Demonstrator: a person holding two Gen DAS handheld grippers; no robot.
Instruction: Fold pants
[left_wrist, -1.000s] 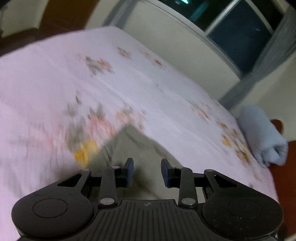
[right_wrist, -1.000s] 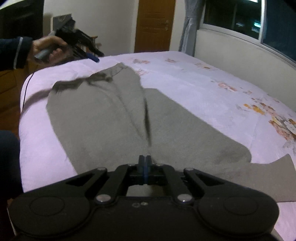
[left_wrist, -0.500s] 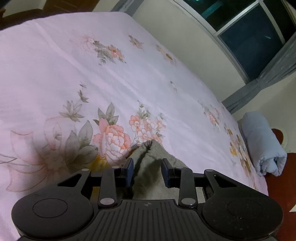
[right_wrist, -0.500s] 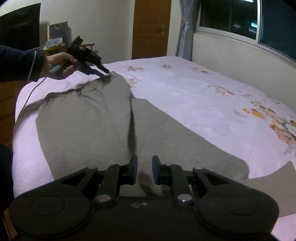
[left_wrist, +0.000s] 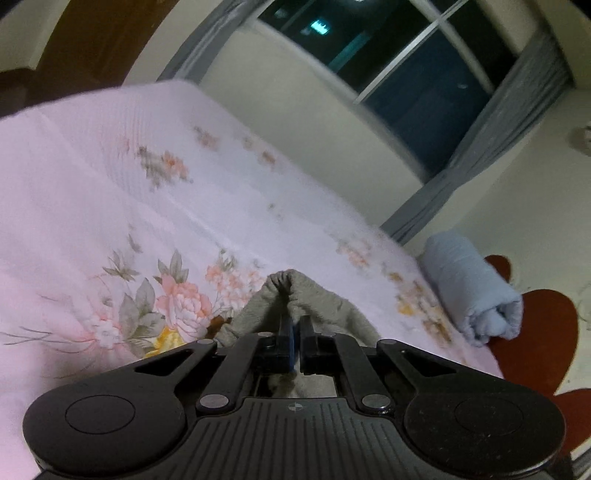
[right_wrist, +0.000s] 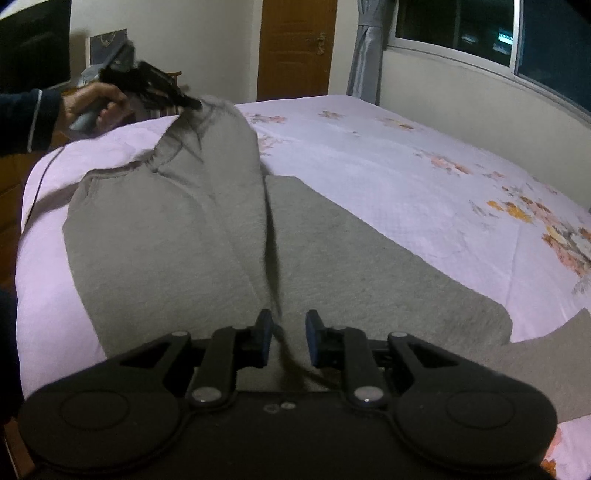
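Grey pants (right_wrist: 332, 258) lie spread on a pink floral bedspread (right_wrist: 424, 166). My left gripper (left_wrist: 295, 332) is shut on a bunched corner of the pants (left_wrist: 291, 291) and holds it lifted off the bed. In the right wrist view the left gripper (right_wrist: 188, 103) shows at the far left, pulling that corner up so one part of the pants tents. My right gripper (right_wrist: 289, 332) is open, low over the near part of the pants, with a fold line between its fingers.
A rolled pale blue towel (left_wrist: 472, 291) lies at the bed's right edge. A wall with a dark window (left_wrist: 406, 74) runs along the far side. A wooden door (right_wrist: 295, 48) stands behind the bed. The bed's left edge (right_wrist: 26, 206) is near.
My left gripper has shut on the pants corner and lifted it. My right gripper, shut a second ago, has opened and let go of the fabric.
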